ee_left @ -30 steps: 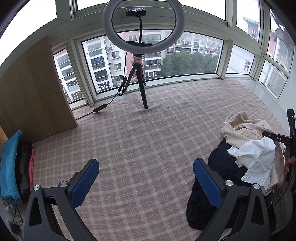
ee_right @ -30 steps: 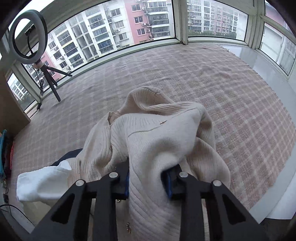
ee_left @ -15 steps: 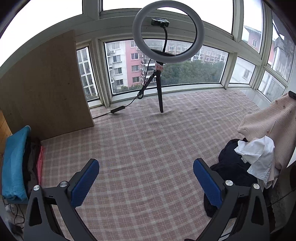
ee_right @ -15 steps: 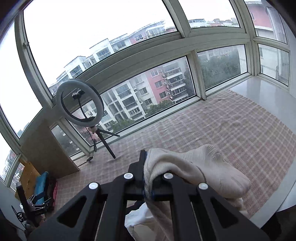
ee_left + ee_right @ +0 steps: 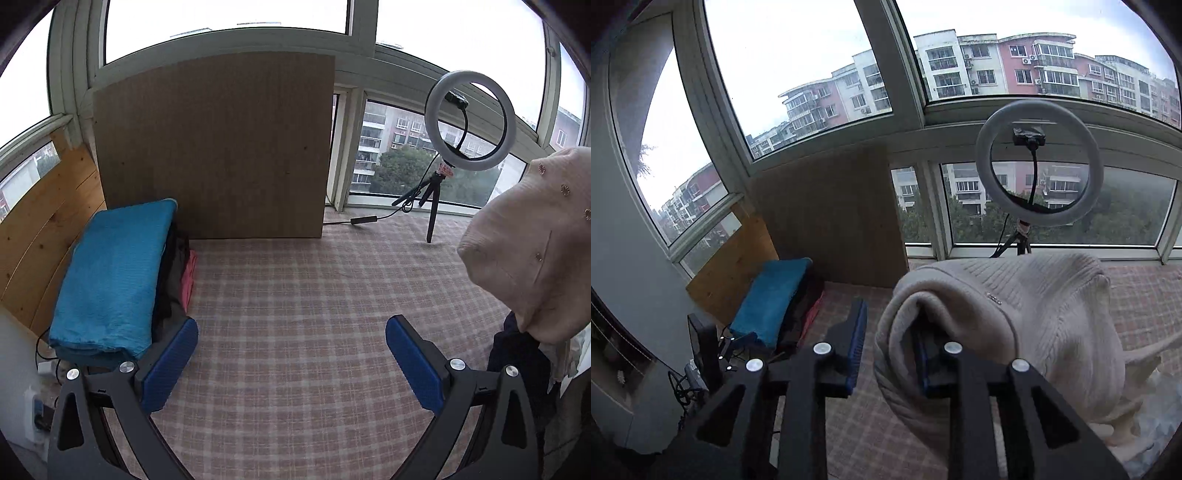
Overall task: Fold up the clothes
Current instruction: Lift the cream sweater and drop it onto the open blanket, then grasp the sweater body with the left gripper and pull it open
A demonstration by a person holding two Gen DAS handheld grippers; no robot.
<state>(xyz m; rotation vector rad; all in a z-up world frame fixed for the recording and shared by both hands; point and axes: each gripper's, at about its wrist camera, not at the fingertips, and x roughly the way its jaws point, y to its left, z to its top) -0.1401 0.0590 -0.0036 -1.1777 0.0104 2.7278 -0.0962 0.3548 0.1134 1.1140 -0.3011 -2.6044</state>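
A cream knitted sweater (image 5: 1034,306) hangs lifted above the plaid-covered surface (image 5: 295,295). It is draped over the right finger of my right gripper (image 5: 888,325), whose jaws are opening. A small gap shows between the left pad and the fabric. In the left wrist view the same sweater (image 5: 528,243) hangs at the right edge, above a dark garment (image 5: 517,354). My left gripper (image 5: 291,332) is wide open over the bare plaid, with nothing between its blue pads.
A stack of folded clothes with a blue item on top (image 5: 114,273) lies at the left, against wooden boards (image 5: 214,147). A ring light on a tripod (image 5: 469,118) stands by the windows, its cable trailing on the cover.
The right gripper lifted the sweater off the pile and carried it left; its jaws went from shut on the fabric to parted. The left gripper swung left, bringing the blue stack into view.
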